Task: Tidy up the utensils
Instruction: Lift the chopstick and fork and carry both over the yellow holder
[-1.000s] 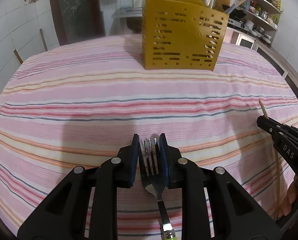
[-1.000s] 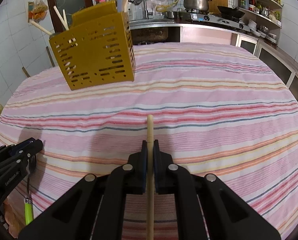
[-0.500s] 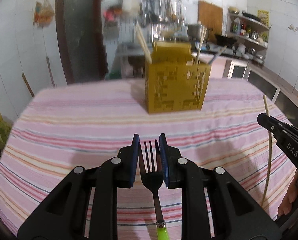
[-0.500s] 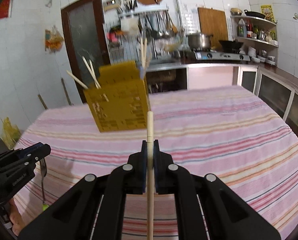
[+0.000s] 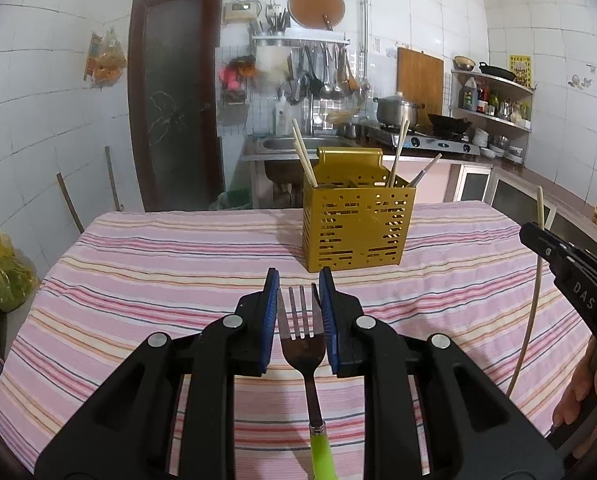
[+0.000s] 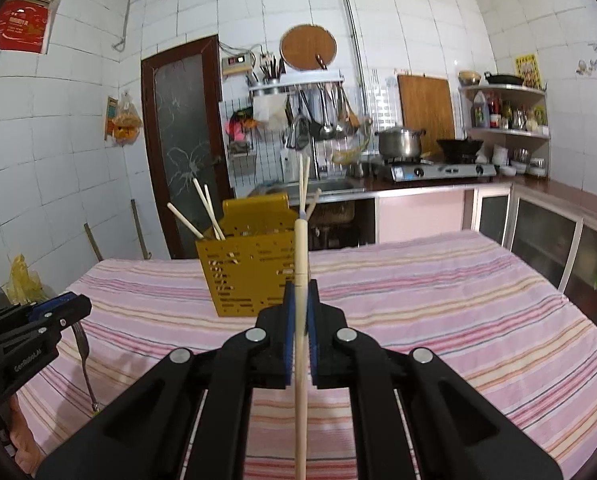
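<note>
Fork and chopstick held above the desk, caddy ahead.

The left gripper (image 5: 298,300) pinches the fork (image 5: 301,342) by its head, tines forward, green handle hanging back; the right gripper (image 6: 301,308) has its fingers pressed tight on a chopstick (image 6: 301,320). The yellow caddy (image 5: 356,228) stands on the striped desk (image 5: 138,272), well ahead of both, already holding several chopsticks. Risks, as I judge them: the fork, gripped only at its edges, may pivot or slip when tilted for insertion; the long chopstick may strike the caddy rim or the sticks already inside, tipping the light caddy. Legible writing: "DAS" on the right gripper, "GenRobot.AI" on the left.
</note>
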Motion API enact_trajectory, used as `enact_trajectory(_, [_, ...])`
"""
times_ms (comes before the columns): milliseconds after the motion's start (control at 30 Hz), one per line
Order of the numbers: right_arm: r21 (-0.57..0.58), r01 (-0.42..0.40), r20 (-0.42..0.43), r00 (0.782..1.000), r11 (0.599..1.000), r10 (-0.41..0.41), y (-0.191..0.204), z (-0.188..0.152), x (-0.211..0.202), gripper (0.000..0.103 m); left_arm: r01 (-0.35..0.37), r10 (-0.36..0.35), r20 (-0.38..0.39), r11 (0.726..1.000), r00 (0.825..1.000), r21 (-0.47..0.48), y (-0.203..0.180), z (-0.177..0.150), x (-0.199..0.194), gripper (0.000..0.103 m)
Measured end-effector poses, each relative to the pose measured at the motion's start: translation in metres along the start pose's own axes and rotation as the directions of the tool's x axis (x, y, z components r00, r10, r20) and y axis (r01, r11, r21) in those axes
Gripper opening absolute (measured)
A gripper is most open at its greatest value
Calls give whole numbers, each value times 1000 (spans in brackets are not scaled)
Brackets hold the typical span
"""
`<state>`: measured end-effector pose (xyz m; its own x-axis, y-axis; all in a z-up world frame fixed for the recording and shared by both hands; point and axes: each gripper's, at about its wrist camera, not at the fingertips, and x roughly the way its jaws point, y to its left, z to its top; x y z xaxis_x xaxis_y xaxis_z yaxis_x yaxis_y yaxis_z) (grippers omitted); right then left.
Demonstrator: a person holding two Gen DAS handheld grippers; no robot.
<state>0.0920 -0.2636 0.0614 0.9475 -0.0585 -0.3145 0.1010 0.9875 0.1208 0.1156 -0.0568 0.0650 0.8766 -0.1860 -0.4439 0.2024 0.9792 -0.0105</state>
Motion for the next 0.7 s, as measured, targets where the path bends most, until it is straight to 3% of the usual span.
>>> enact_trajectory(333, [-7, 17, 70, 997, 1000, -17, 8, 13, -6, 6, 7, -5, 65, 1000, 998, -18, 8, 3, -12, 19])
enact_trajectory(700, [6, 7, 81, 997, 1000, -7, 10, 23, 12, 6, 13, -11, 89, 1000, 996, -19, 13, 24, -1, 19])
